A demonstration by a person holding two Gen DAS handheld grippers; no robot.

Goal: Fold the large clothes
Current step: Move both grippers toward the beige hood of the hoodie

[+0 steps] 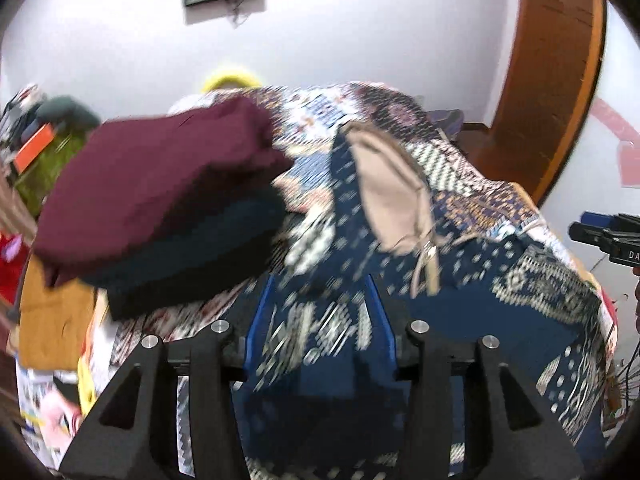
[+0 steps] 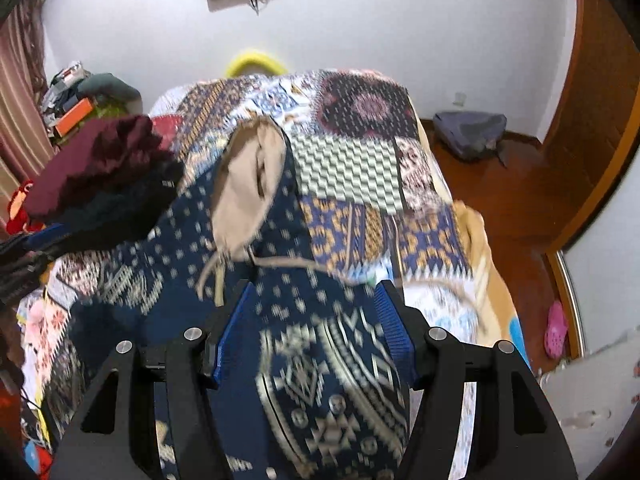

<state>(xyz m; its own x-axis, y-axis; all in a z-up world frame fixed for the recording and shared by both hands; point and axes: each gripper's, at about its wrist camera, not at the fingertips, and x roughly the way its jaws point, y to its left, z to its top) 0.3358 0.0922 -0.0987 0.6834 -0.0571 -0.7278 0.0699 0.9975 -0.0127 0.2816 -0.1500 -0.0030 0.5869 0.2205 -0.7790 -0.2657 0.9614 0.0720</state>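
at the left of the left wrist view a maroon folded pile [image 1: 160, 184] is sitting on the patchwork bed cover [image 1: 320, 112]. lower centre, the left gripper [image 1: 320, 300] is tilting downward, jaws partly apart around the navy patterned garment [image 1: 440, 312]. in the right wrist view the right gripper [image 2: 316, 304] is angling down likewise, jaws half spread, blue pads flanking the same cloth, its beige hood lining [image 2: 248, 184] lying above centre.

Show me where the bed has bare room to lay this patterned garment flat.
Free: the quilt right of the tan-lined hood, out to the bed's right edge, and its far end toward the wall. Crowded: the left side, where the stack of folded clothes sits, and the near end under the navy garment.
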